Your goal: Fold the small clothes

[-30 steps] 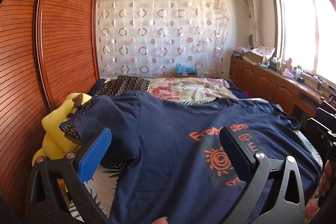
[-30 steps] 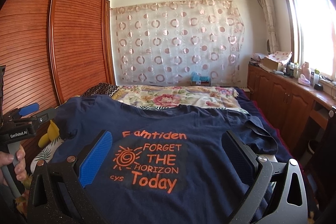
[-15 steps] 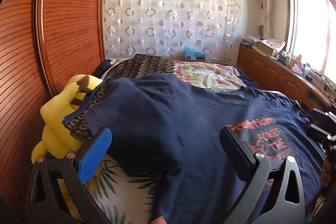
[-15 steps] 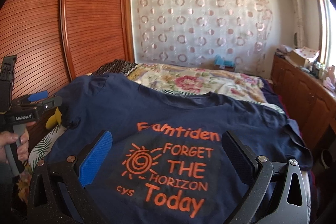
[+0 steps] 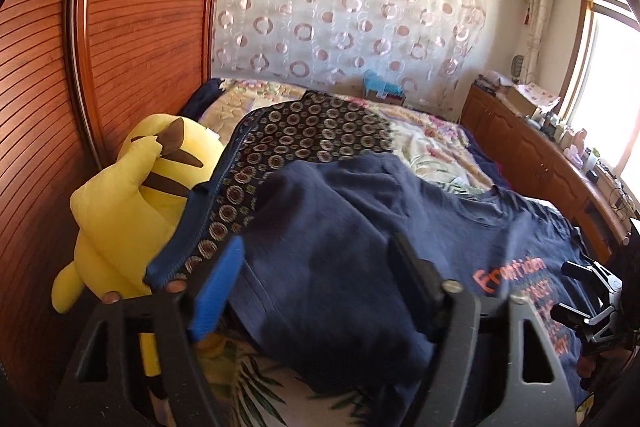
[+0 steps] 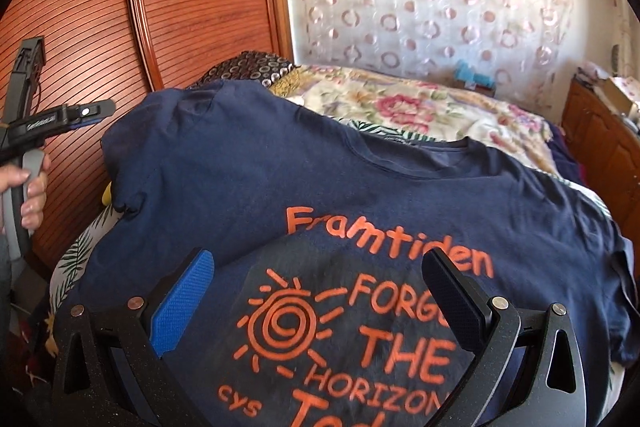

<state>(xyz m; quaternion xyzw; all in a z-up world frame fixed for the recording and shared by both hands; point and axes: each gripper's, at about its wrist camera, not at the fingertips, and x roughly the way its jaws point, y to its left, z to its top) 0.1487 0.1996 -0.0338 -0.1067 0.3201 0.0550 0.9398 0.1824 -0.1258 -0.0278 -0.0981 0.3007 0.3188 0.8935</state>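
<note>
Swung both claws toward the wardrobe side since a second ago; yellow plush toy [image 5: 132, 203] now looms large. My left gripper [image 5: 316, 279] is closing, navy T-shirt [image 5: 360, 235] sleeve fabric between the jaws, pads not yet pinching it. My right gripper [image 6: 320, 291] sits wide apart over the orange print, gripping nothing. T-shirt lies flat on the floral bedspread [image 6: 420, 111], print up.
</note>
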